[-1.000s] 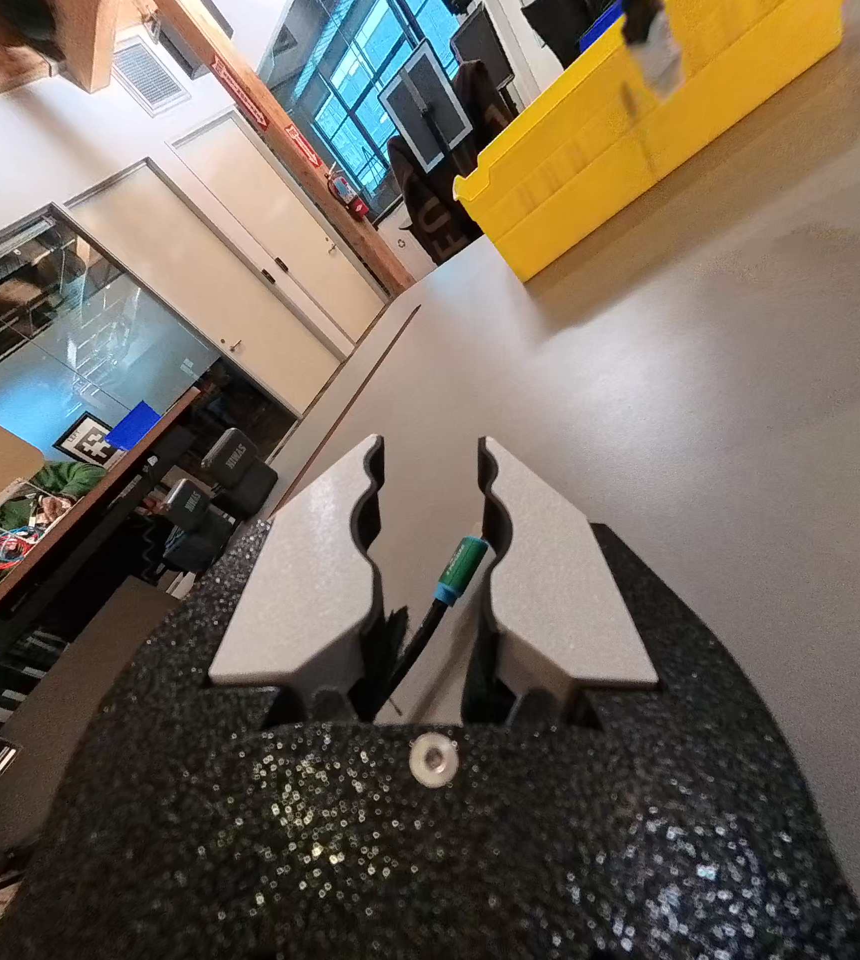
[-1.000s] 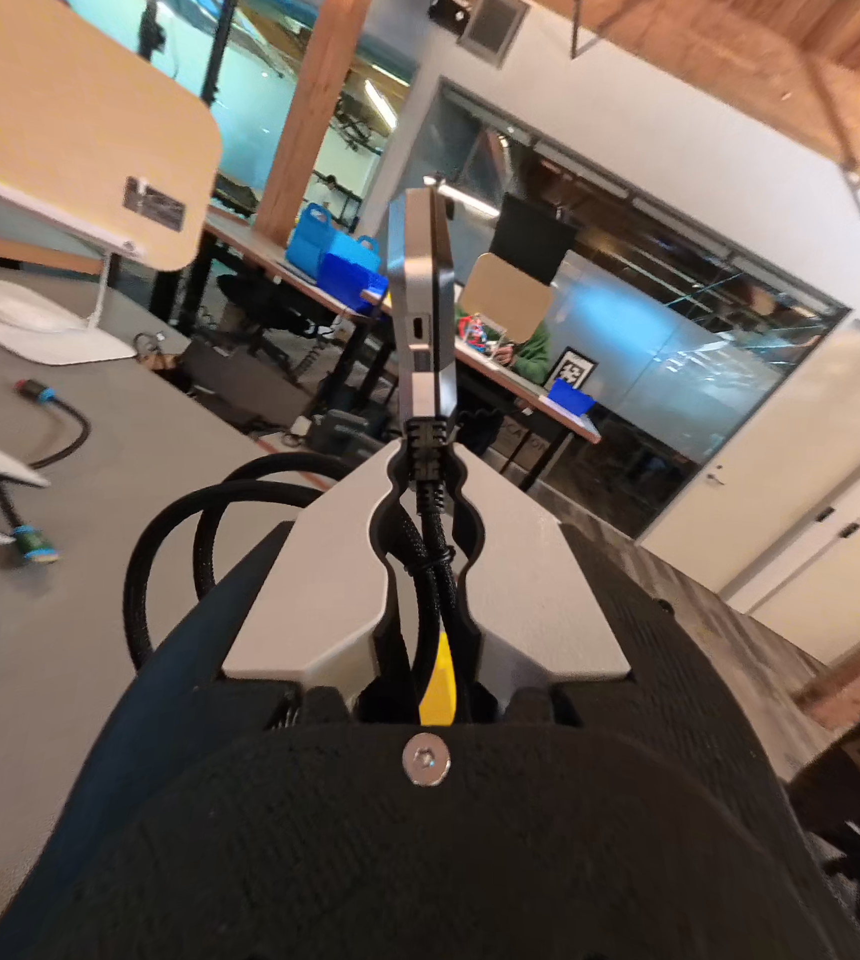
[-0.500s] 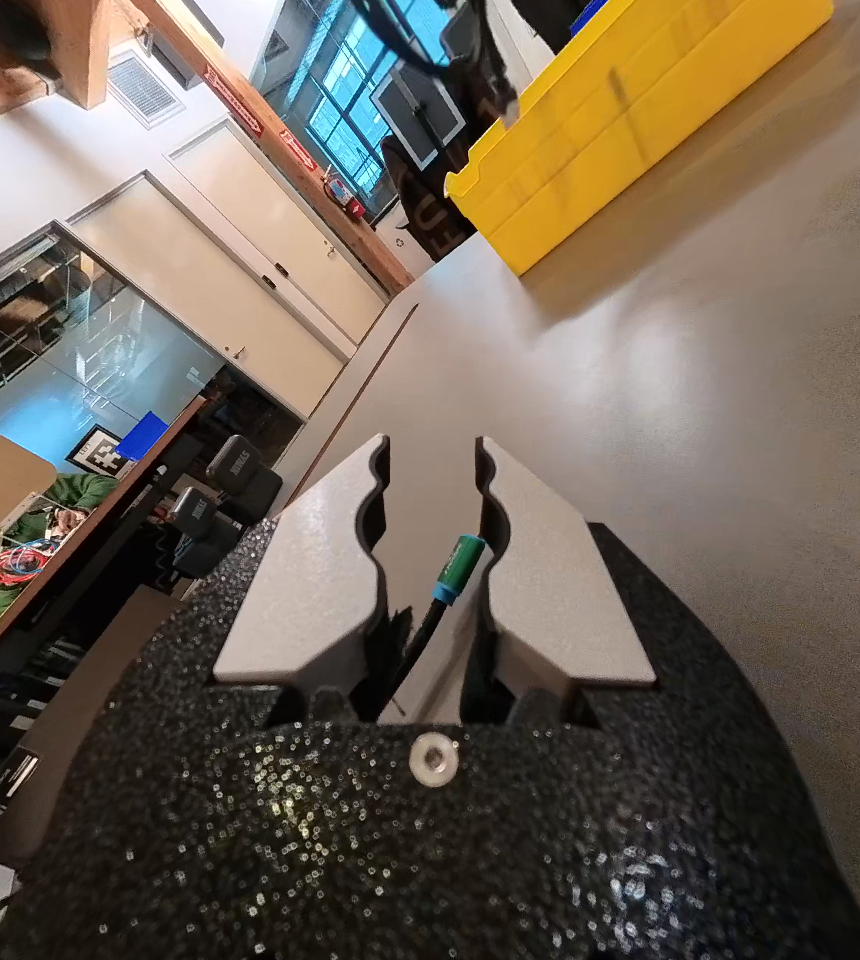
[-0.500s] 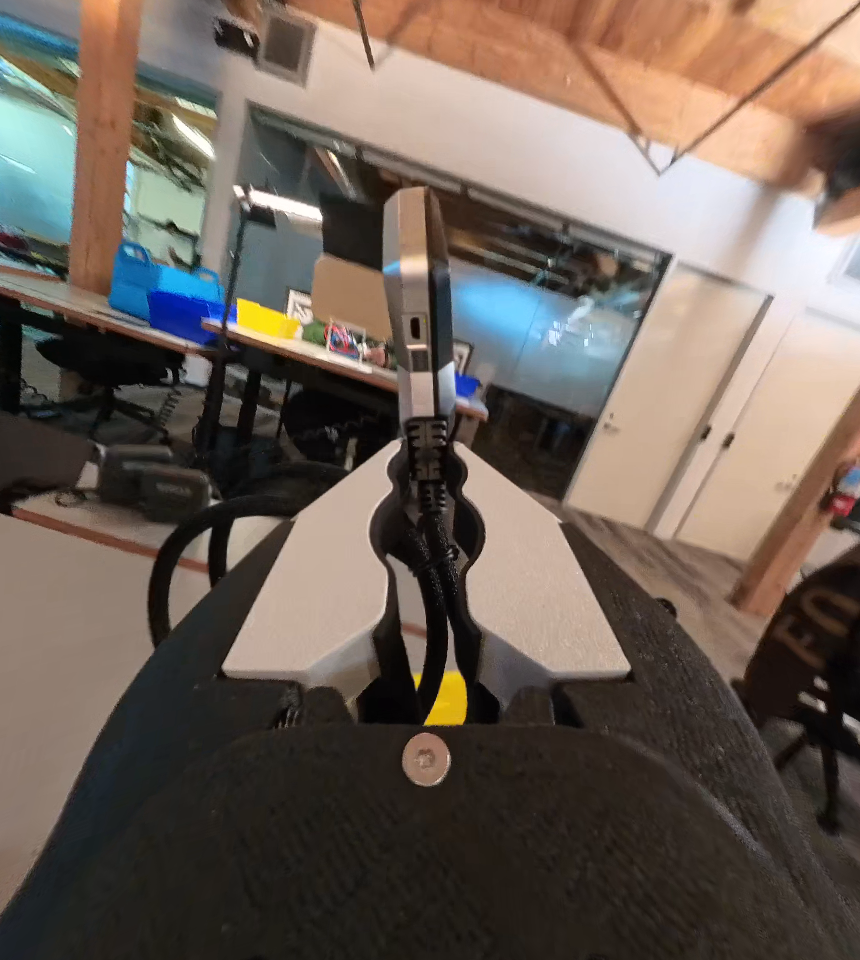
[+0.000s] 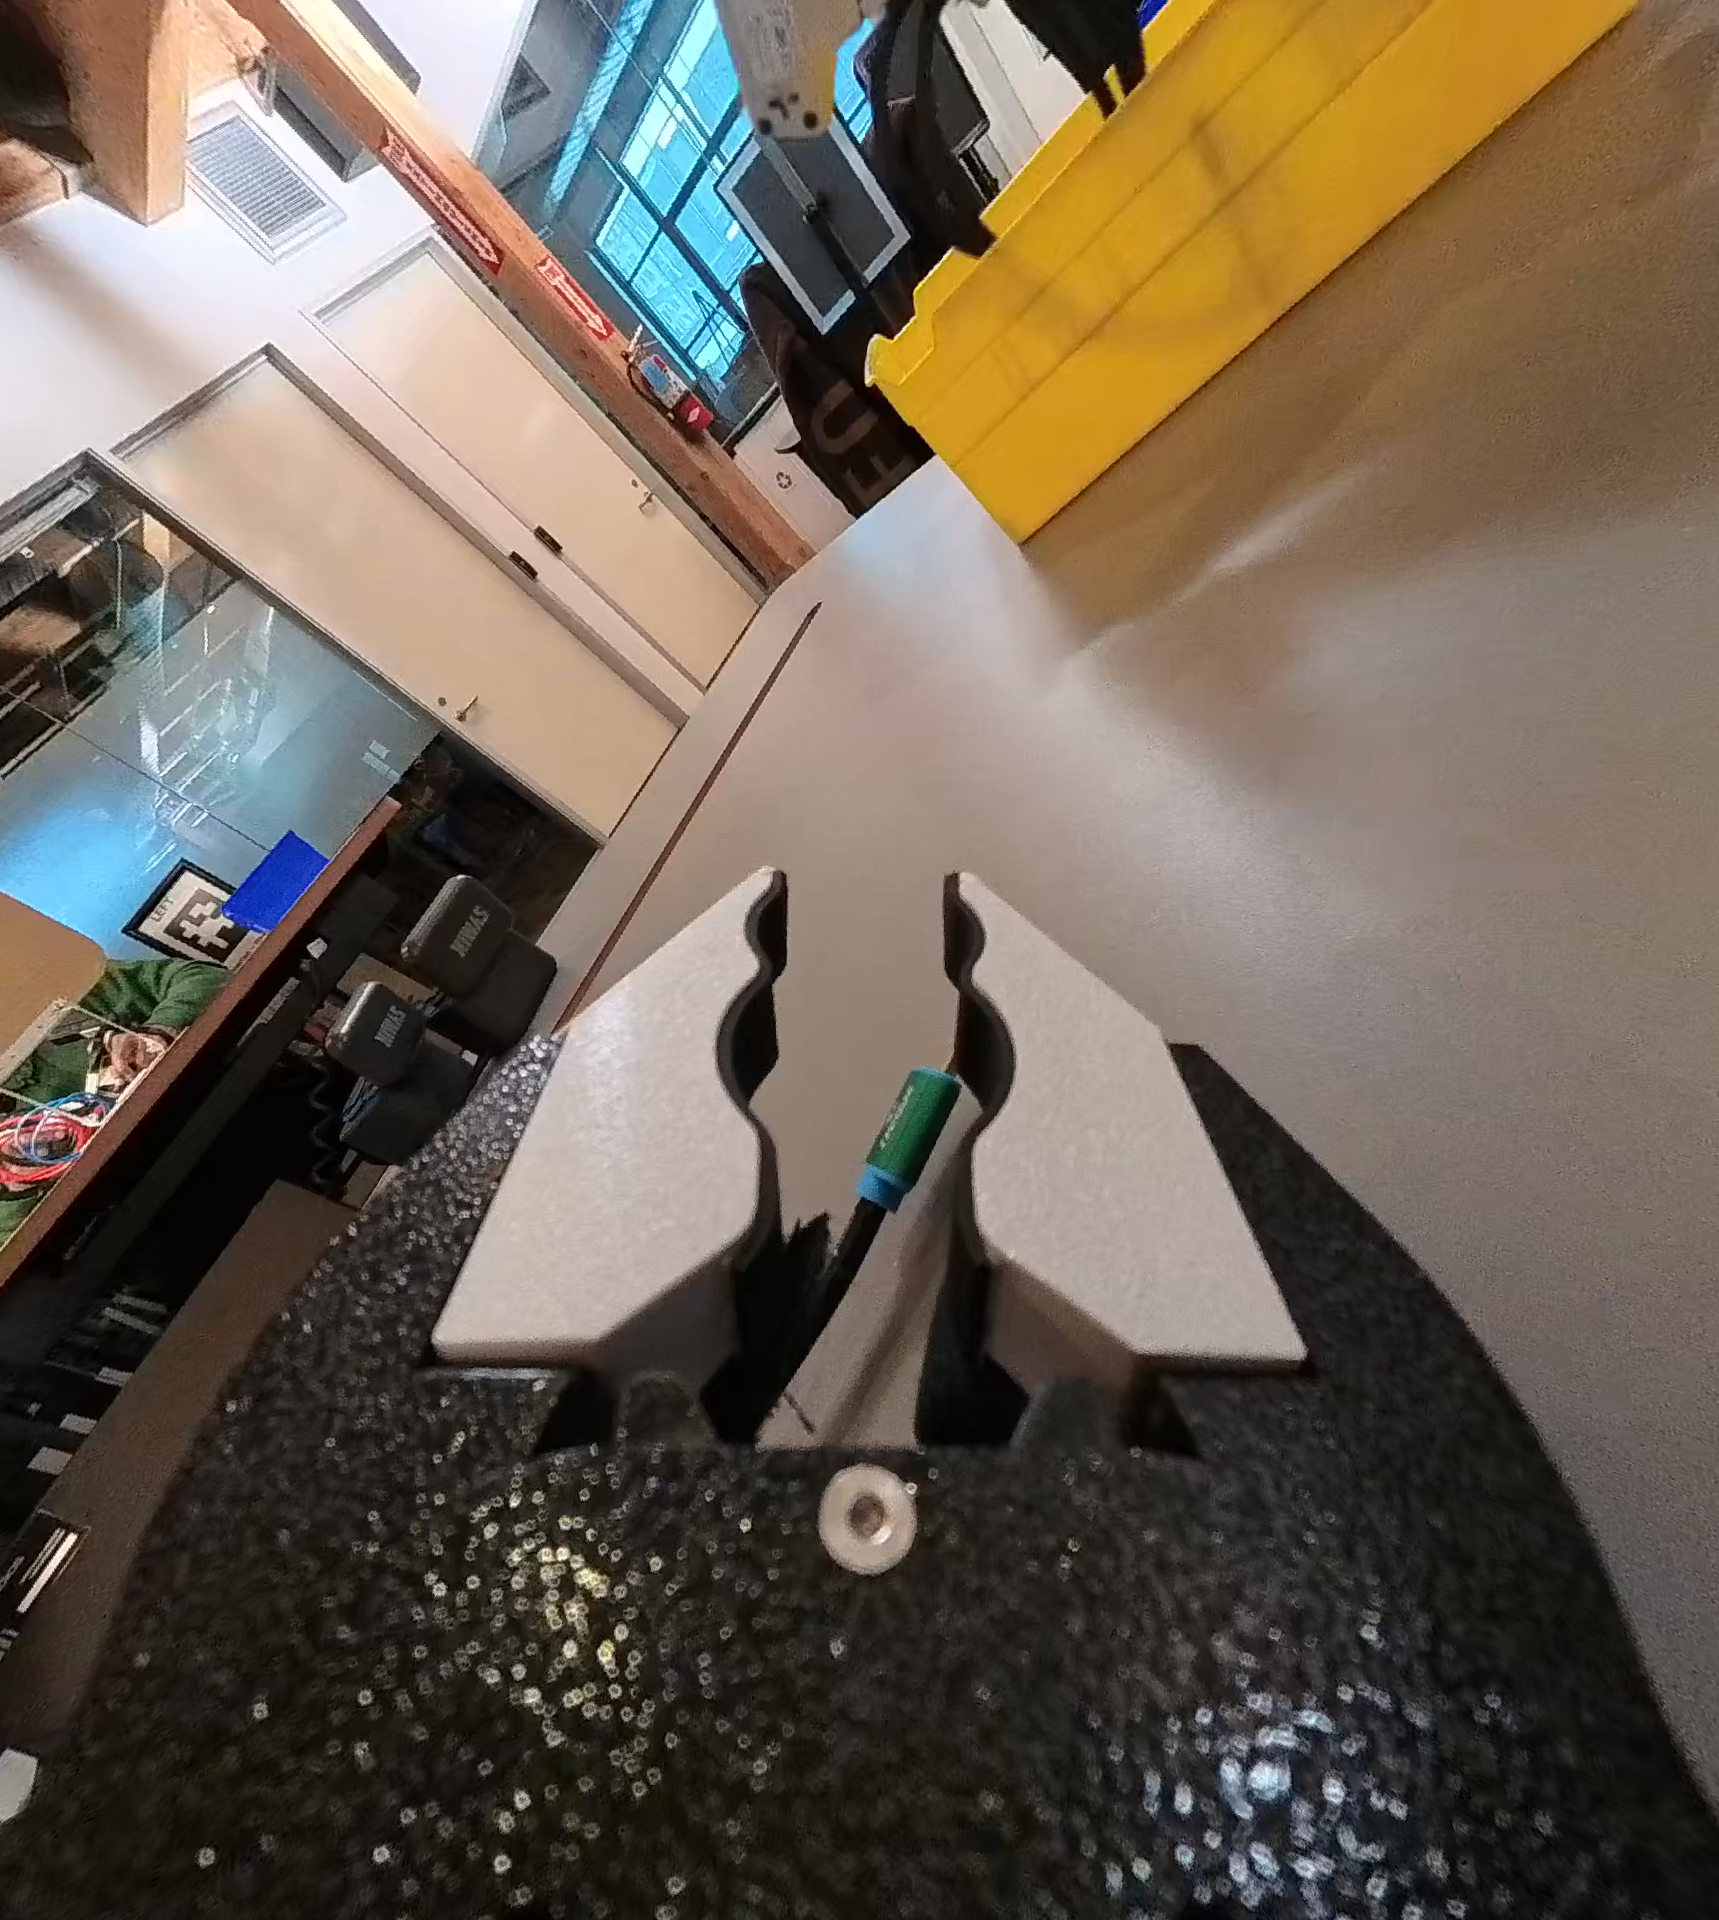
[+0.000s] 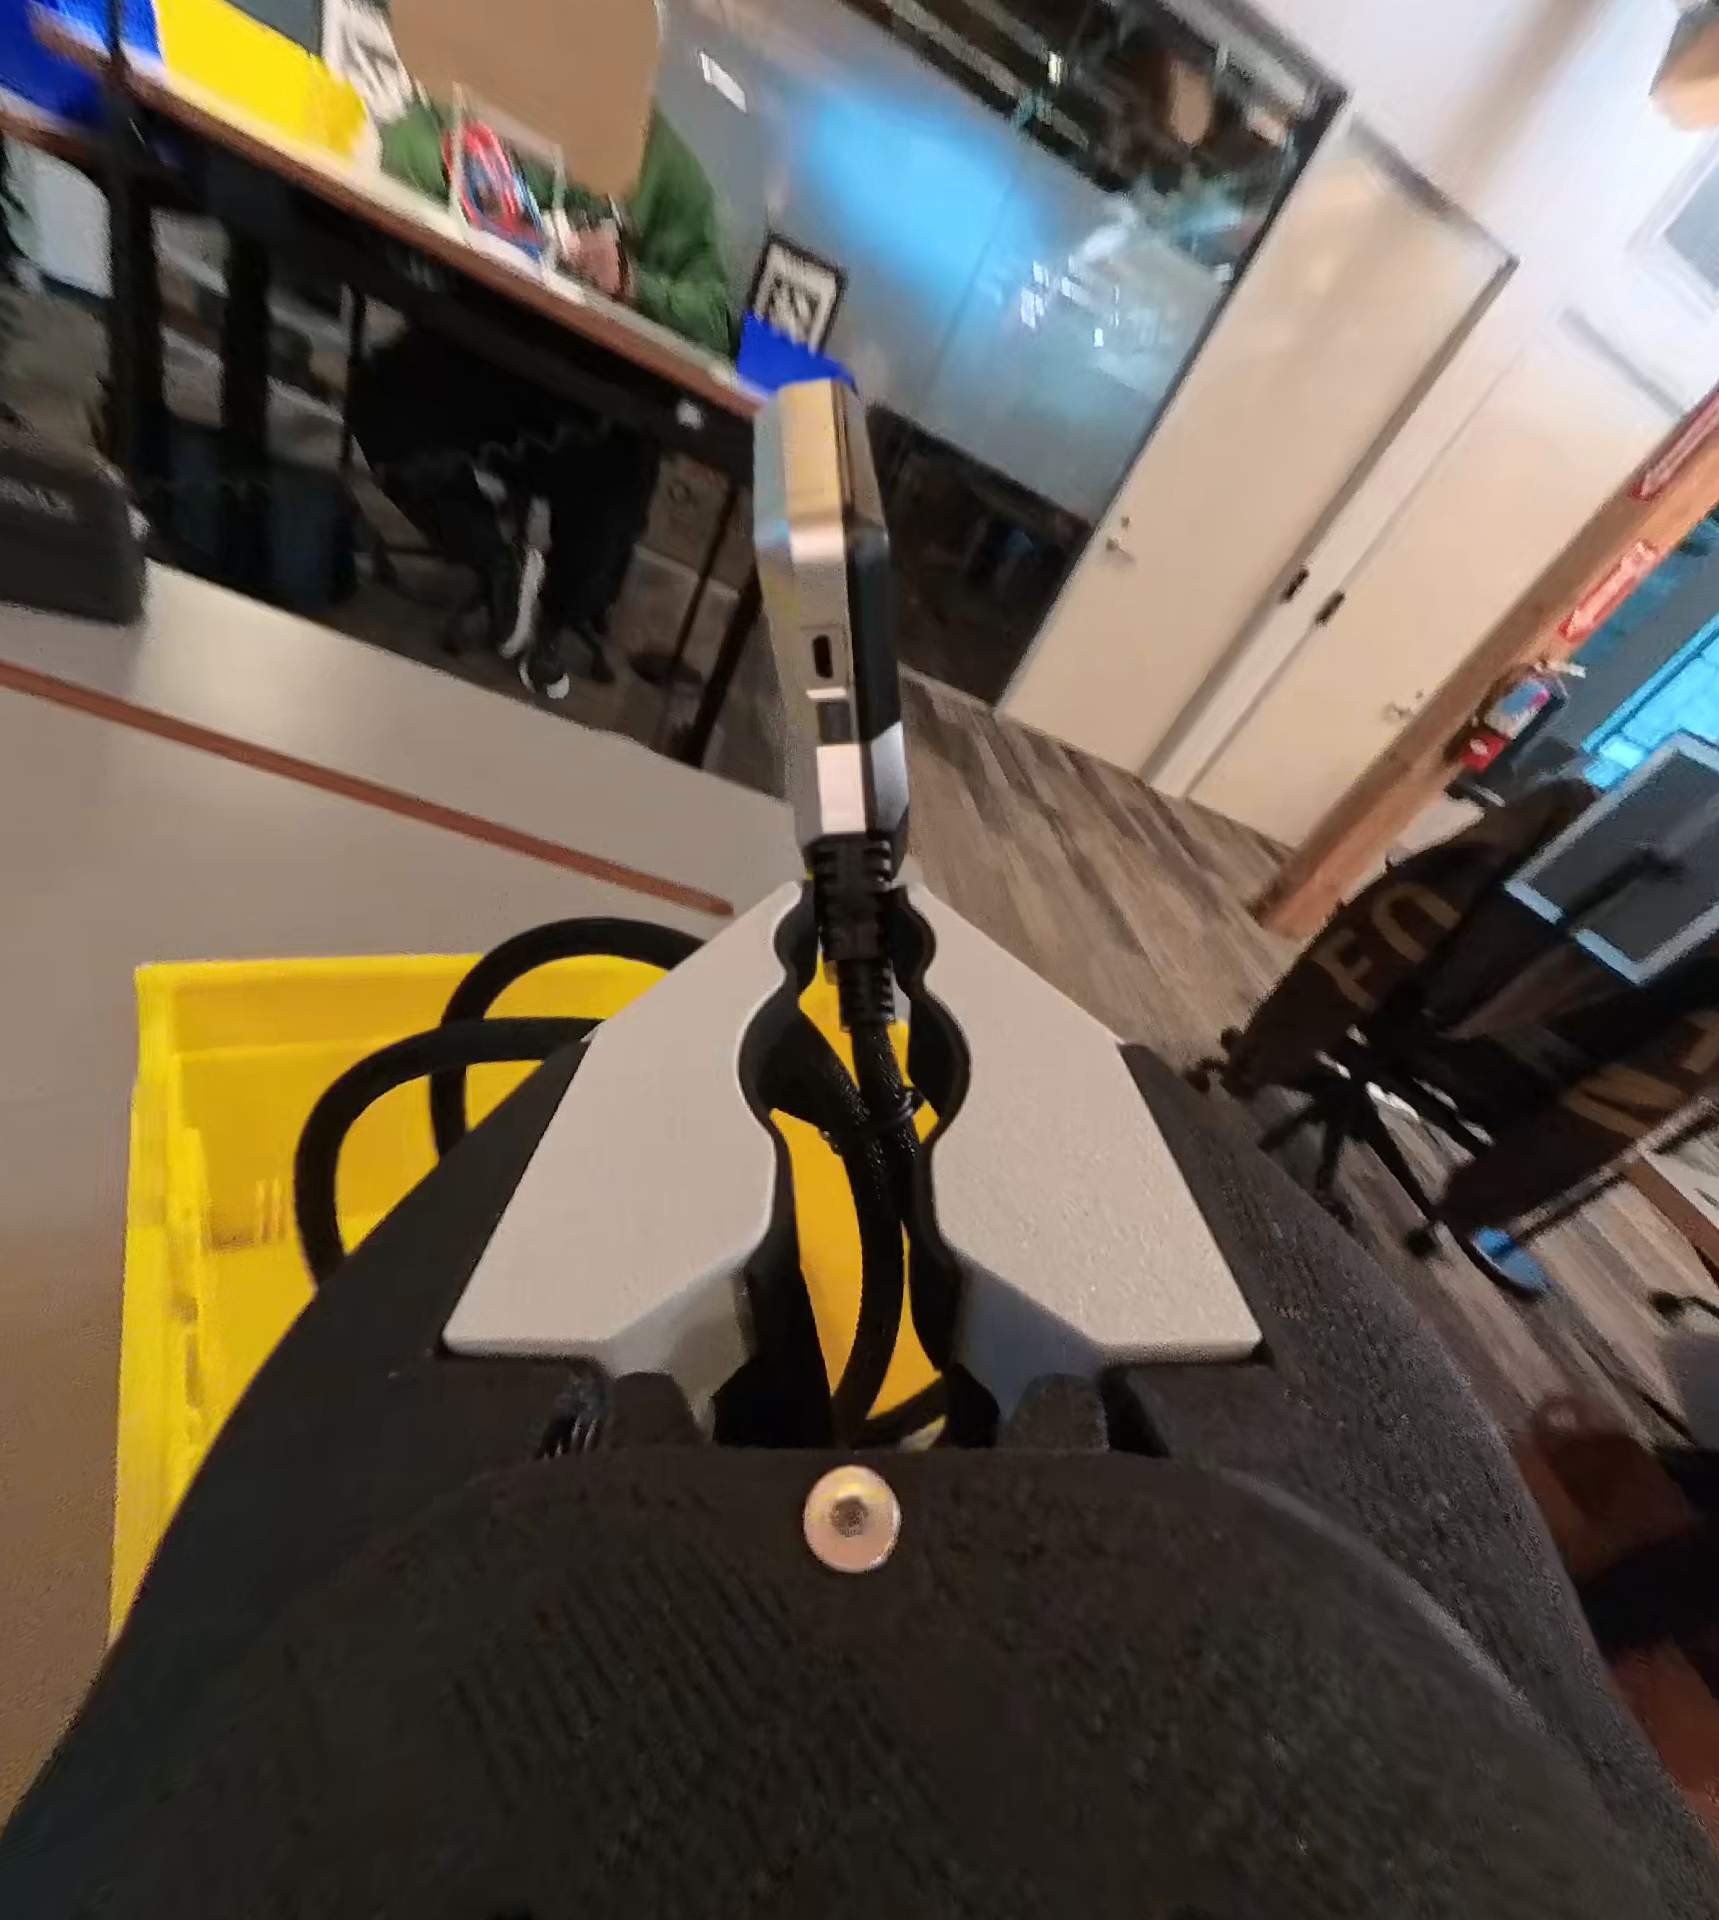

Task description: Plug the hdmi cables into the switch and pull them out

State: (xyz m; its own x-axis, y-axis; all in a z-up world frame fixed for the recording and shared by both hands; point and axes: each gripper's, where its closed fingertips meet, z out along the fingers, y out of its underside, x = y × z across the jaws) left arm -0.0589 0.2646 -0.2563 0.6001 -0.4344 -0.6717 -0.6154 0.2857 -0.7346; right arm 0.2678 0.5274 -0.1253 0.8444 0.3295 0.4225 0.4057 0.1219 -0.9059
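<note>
Both wrist views look low across the grey table [image 5: 1354,831], sharing the yellow bin [image 6: 211,1143].

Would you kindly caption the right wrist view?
Right gripper shut on the switch's cable, switch upright above a yellow bin.

Bright, even indoor light in both views. Daylight enters through windows [image 5: 668,197] at far wall, tinted blue. Soft sheen on grey table [image 5: 1406,727]; faint warm reflection beside yellow bin [image 5: 1198,260]. Left wrist view mostly sharp; speckled glints on black left gripper [image 5: 865,935] body. Right wrist view heavily motion-blurred in background; desks, chairs smeared, right gripper [image 6: 850,914] stays crisp. Strong wide-angle bending at edges; both horizons tilted.
</note>
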